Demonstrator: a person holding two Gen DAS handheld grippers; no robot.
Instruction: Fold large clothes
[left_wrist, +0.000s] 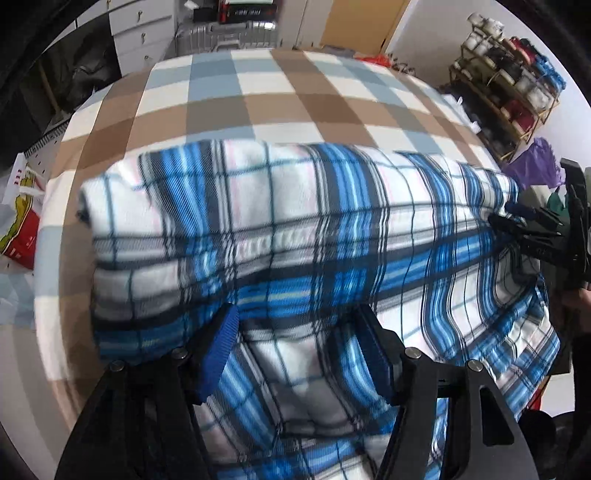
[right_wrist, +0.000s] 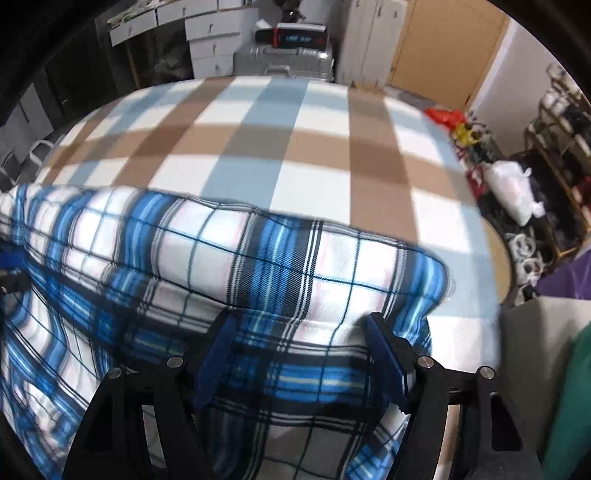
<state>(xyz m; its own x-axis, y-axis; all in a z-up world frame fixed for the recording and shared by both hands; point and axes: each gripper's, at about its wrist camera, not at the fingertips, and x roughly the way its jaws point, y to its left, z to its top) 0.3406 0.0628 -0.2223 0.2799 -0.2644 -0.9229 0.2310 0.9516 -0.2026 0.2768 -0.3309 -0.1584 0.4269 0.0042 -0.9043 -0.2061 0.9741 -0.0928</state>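
My jaws stand apart on both sides, folds of the blue plaid garment (left_wrist: 295, 229) bunched between the pads of the left gripper (left_wrist: 299, 350) and the right gripper (right_wrist: 301, 354); I cannot tell whether they pinch it. The garment lies in a thick roll across the near part of the tabletop (right_wrist: 280, 147), under a brown, blue and white checked cover. Its far half is bare. Beyond sit a silver suitcase (right_wrist: 288, 62) and white drawers (right_wrist: 214, 44); a crowded shelf rack (left_wrist: 517, 85) stands right.
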